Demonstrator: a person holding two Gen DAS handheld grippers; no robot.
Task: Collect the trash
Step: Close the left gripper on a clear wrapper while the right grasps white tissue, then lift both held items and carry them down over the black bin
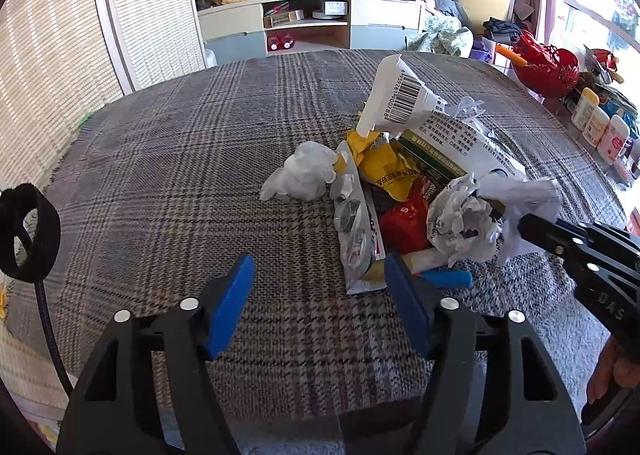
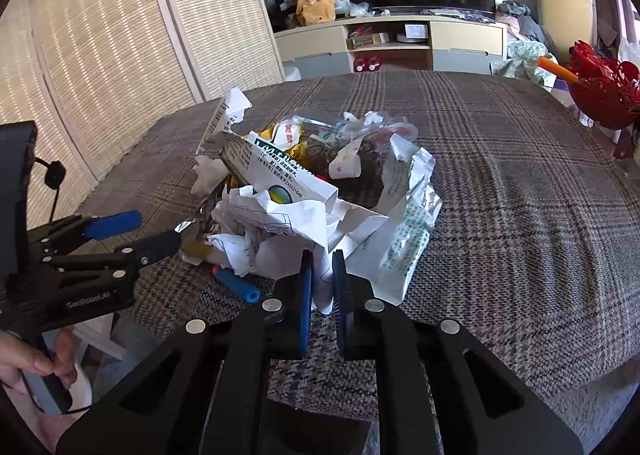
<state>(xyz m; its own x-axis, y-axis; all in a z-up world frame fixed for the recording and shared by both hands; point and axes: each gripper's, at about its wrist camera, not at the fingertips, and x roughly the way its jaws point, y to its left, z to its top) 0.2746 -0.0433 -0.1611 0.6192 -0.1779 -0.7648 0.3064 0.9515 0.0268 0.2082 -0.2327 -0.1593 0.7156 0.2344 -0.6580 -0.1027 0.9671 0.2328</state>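
Your right gripper [image 2: 321, 287] has its blue pads nearly pressed together on a fold of the crumpled white paper [image 2: 280, 231] at the near edge of the trash pile, low centre of the right wrist view; your left gripper [image 1: 320, 295] hangs with its pads spread wide and empty over the plaid tablecloth [image 1: 160, 175], at the bottom of the left wrist view, its right pad just beside the blue tube [image 1: 448, 278] and the foil wrapper [image 1: 354, 231]. The pile sits mid-frame in both views: a torn white medicine box [image 1: 460, 143] with a barcode flap on top, a yellow wrapper [image 1: 384, 167] and a red packet [image 1: 404, 225] under it, and a crumpled clear plastic bag [image 1: 304, 173] slightly apart on the pile's left. The main risk is the pinch itself; you hold only a thin corner of paper, so a quick lift may tear it or let it slip; I cannot tell from this angle how deep the paper sits between the pads. The sheet also lies tucked under the medicine box, so pulling it could drag the box and scatter lighter pieces across the cloth, or push the printed foil sachet [image 2: 404, 239] on the right toward the table edge. Your left gripper is close to the loose tube, and a careless sweep could roll it off the near edge; no bin shows in either view, so the carry path is unknown.
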